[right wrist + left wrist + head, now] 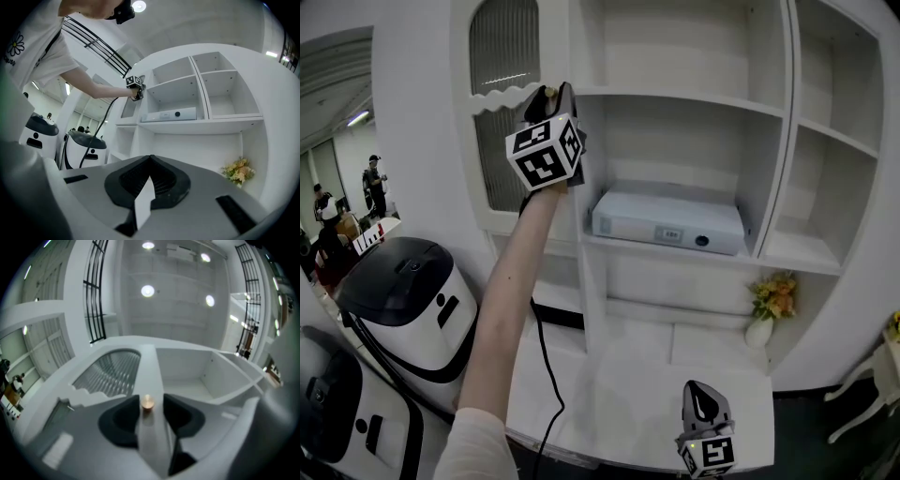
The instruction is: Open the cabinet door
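The cabinet door (502,112) is on the left side of the white cabinet (787,141). It has a tall window (508,56) with a round top. I cannot tell if the door is shut or open a crack.

The left claw (551,97) is up at the door's right edge. It is open, with one jaw on each side of the small gold knob (147,402), and neither jaw is squeezing it.

The door looks hard and stiff, so I think it will swing like a gate and not bend. It is probably light. The window could break, so do not grab or bump it. The knob is the best place to hold, but it is tiny, round and smooth, so it may slip. A firm squeeze and a slow, straight pull should work best.

To the right are open shelves with a flat white box (667,223) and some flowers (773,298). The right claw (150,159) is low down, closed tight and holding nothing.
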A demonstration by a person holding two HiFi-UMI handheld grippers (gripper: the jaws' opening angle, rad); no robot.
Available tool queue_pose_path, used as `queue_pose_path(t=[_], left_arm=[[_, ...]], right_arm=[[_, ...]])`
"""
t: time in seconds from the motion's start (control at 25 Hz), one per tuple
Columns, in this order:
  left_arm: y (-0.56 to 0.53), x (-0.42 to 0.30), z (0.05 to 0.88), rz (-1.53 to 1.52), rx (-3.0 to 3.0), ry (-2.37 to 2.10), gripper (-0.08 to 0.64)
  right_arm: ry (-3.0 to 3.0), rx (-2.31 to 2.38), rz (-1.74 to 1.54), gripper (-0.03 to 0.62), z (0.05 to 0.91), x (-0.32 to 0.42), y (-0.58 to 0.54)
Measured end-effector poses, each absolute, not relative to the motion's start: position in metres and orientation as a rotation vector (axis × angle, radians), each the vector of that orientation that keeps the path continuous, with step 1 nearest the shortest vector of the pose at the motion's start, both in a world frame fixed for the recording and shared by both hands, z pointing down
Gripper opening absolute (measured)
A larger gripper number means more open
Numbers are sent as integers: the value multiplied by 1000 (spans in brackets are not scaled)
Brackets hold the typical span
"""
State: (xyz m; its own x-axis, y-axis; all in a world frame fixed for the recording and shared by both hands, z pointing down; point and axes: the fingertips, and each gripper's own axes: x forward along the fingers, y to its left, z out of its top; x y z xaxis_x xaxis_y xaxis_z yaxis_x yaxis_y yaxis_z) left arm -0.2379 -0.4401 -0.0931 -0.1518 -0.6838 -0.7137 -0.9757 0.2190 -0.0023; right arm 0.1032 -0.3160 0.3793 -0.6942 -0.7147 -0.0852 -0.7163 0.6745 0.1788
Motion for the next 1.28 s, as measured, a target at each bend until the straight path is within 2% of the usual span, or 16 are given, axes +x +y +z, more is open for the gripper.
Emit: queue_pose_path(t=[0.12,0.16,0.2,0.84,1.28], left_arm=[[-440,-239,-93,637,-1545,1901,149],[-440,-241,-93,643,-1552,1903,105],[-440,-243,-93,646,-1564,1901,95],[-431,-243,-92,672,-1742,1858,89],[-397,-241,-92,651,-1829,1756,87]], right_arm=[[2868,-1219,299,0,380,103,-317],[2873,-1209,308,0,379,100,-316],[2879,-1199,320,0,378,98,-314],[2900,-1137,363,0,371,89,-311],[2924,-973,397,0,359,53,-296]])
